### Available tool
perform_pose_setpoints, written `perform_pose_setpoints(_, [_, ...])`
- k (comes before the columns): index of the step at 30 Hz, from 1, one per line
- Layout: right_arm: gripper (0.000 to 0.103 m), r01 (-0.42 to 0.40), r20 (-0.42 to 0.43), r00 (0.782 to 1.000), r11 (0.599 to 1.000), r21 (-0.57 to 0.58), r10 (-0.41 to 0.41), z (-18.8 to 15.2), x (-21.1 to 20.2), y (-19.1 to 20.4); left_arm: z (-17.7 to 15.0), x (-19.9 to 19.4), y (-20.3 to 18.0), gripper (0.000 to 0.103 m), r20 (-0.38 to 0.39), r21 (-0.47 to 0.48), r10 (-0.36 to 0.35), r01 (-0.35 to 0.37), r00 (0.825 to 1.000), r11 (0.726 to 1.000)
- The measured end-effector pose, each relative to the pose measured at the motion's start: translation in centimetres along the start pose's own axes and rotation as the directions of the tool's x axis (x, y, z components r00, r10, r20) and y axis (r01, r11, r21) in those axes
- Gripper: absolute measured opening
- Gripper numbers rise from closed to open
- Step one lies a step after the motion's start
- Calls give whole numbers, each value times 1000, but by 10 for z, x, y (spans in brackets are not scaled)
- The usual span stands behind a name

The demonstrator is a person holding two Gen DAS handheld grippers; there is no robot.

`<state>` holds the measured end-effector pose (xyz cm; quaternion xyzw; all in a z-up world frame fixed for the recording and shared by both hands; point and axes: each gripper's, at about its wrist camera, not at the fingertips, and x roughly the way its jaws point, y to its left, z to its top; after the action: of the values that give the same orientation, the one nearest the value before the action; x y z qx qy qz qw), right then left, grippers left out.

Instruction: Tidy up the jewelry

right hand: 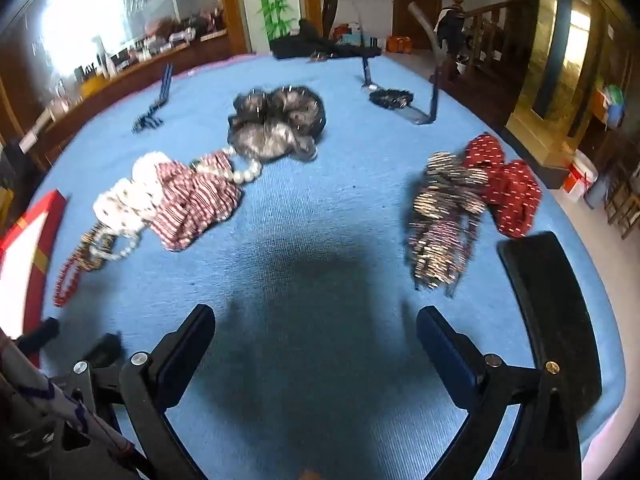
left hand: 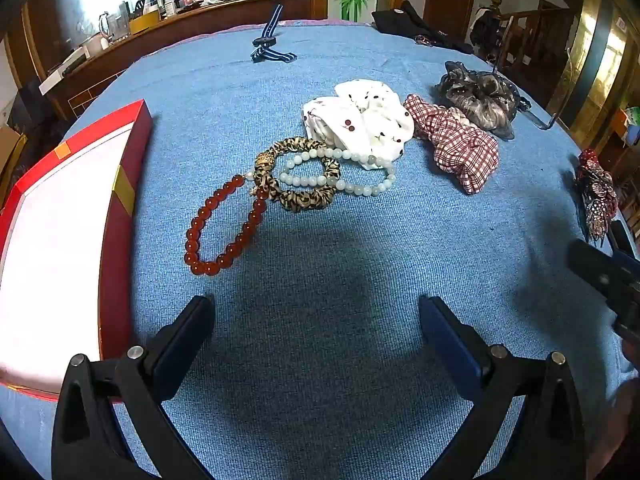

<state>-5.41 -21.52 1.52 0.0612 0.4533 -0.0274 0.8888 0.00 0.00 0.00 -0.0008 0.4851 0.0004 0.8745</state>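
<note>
A red bead bracelet (left hand: 224, 228), a leopard-print scrunchie (left hand: 300, 176) and a pale bead bracelet (left hand: 340, 172) lie overlapped on the blue cloth. Behind them lie a white dotted scrunchie (left hand: 360, 120), a red checked scrunchie (left hand: 460, 144) and a grey scrunchie (left hand: 480, 96). A red box with a white inside (left hand: 60, 240) stands at the left. My left gripper (left hand: 316, 328) is open and empty, short of the red bracelet. My right gripper (right hand: 314, 340) is open and empty above bare cloth, between the checked scrunchie (right hand: 192, 204) and a sequined bow clip (right hand: 444, 212).
A red dotted bow (right hand: 504, 188), a black headband (right hand: 556, 312) and a pearl bracelet (right hand: 244, 172) lie near the right gripper. A striped band (left hand: 268, 40) and black items (left hand: 408, 24) lie at the far edge. The table edge curves close at the right.
</note>
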Motion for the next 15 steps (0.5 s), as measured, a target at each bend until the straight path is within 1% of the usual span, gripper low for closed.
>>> perform_pose_setpoints(5, [102, 13, 41, 999, 1000, -11, -13, -15, -29, -4, 0, 0, 0, 103, 0, 0, 0, 0, 1000, 1000])
perform_pose_setpoints(9, [102, 2, 67, 998, 1000, -5, -2, -25, -50, -9, 0, 0, 0, 103, 0, 0, 0, 0, 1000, 1000])
perform_pose_setpoints(15, [102, -5, 87, 996, 1000, 9, 4, -32, -65, -10, -2, -3, 1, 103, 5, -6, 4, -4, 1000, 1000])
